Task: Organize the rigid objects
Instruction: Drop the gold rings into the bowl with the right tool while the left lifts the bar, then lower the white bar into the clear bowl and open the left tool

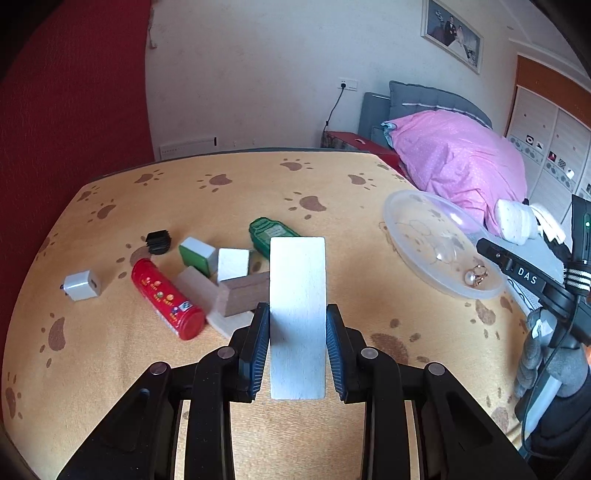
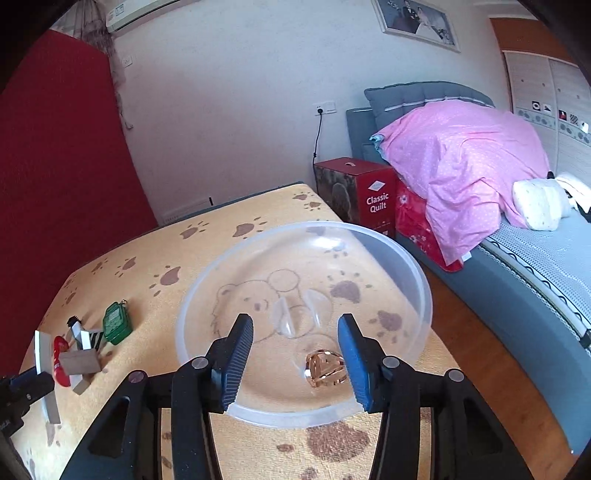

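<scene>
This is a bedroom in a home. A bed point(image 2: 517, 258) with a grey padded headboard point(image 2: 424, 96) and a heaped pink quilt point(image 2: 461, 158) fills the right of both views. A framed photograph point(image 2: 417, 22) hangs at the top, a wardrobe point(image 2: 554, 110) stands at the far right, and an air conditioner point(image 2: 136, 13) sits at the upper left. A red "Classic Quilt" box point(image 2: 365, 195) stands beside the bed.

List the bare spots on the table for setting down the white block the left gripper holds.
Free: cloth between clutter pile and clear bowl, and the far strip toward the wall. Bowl floor holds only a ring. Crowded: around red tube, brown block and green case, left of the white block.
</scene>
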Action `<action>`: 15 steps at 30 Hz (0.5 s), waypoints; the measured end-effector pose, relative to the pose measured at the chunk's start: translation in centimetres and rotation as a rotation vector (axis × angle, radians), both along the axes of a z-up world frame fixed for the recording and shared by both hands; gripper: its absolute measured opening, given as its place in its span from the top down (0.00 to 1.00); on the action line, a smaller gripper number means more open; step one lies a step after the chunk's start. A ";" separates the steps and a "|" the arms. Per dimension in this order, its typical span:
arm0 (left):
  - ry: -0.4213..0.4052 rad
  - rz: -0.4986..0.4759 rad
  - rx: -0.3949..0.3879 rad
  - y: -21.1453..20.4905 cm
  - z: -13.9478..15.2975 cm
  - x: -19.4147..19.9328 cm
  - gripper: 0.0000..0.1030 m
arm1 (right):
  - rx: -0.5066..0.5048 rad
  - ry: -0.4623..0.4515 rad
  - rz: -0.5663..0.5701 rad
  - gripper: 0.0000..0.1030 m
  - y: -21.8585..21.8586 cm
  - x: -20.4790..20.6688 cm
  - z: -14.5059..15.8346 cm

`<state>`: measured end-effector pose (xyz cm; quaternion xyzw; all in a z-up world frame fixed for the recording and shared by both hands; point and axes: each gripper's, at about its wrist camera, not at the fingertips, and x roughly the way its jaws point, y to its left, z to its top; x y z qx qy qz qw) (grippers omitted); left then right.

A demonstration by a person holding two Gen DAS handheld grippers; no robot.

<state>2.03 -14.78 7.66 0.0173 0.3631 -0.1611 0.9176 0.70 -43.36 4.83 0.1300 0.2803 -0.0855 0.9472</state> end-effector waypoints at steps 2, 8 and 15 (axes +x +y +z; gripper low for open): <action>-0.004 -0.023 0.003 -1.3 0.3 0.2 0.71 | -0.024 -0.026 -0.041 0.50 -0.4 -0.5 0.0; -0.016 -0.107 -0.002 -5.7 0.8 1.1 0.71 | -0.073 -0.073 -0.129 0.50 -1.2 -1.3 -0.2; 0.004 -0.191 -0.052 -10.2 0.8 2.8 0.71 | -0.044 -0.093 -0.180 0.50 -2.4 -1.7 -0.4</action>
